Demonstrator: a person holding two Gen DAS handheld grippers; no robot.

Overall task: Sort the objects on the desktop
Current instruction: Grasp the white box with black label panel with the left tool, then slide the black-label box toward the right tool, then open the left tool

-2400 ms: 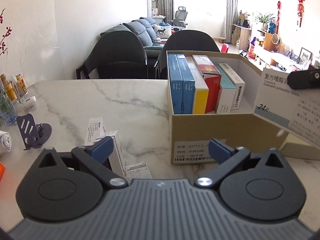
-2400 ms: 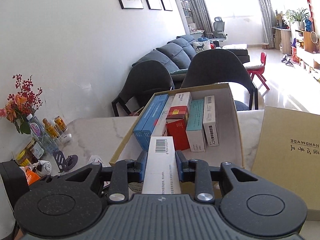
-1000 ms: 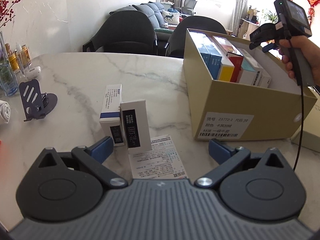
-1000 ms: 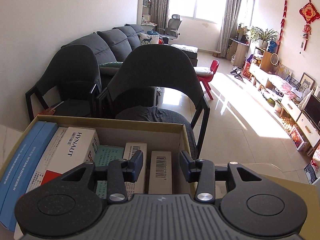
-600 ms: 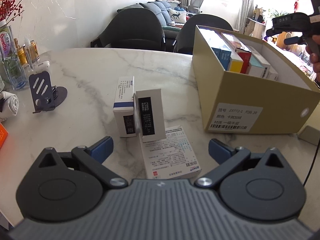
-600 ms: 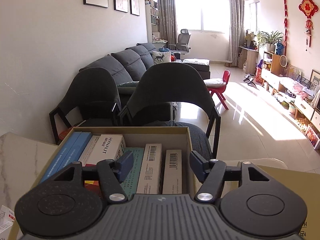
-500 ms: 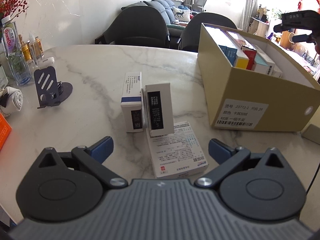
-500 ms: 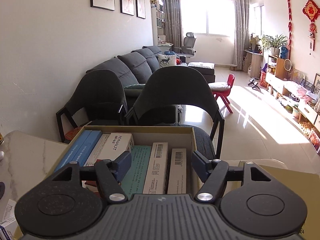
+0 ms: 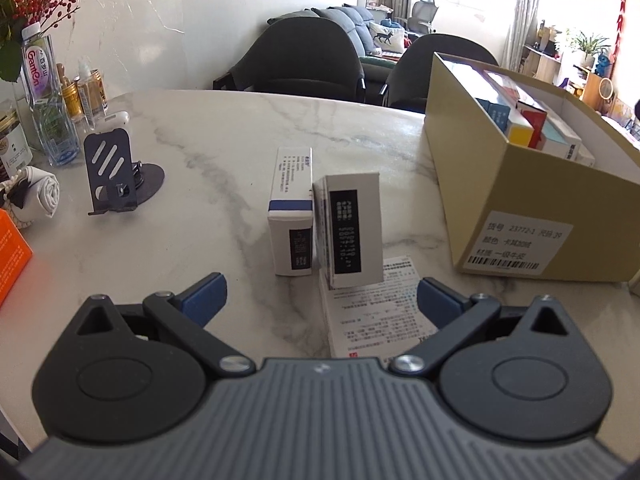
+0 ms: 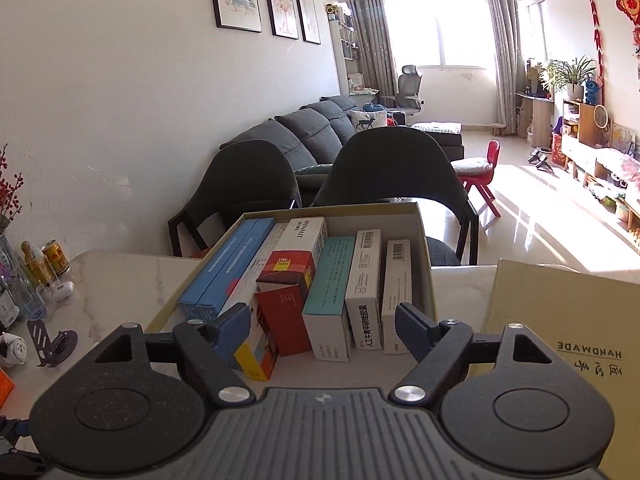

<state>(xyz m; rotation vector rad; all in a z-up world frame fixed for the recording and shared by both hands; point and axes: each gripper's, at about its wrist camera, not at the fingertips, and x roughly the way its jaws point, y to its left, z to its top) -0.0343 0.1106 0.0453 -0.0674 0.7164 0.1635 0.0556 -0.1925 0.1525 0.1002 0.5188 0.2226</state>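
On the marble table (image 9: 192,168), left to right, lie an orange carton (image 9: 10,252), a dark metal phone stand (image 9: 114,176), two upright white medicine boxes (image 9: 292,216) touching side by side over a flat printed box (image 9: 372,312), then the tan cardboard box (image 9: 516,208). Inside it stand blue, white-and-yellow, red, teal and white packs (image 10: 362,288), the rightmost newly added since two seconds ago. The left gripper (image 9: 320,294) hangs wide open and empty, now facing the loose boxes. The right gripper (image 10: 322,330), above the box's near end, is opening with nothing between its pads, having let go and drawn back. A tan lid (image 10: 560,320) lies rightmost.
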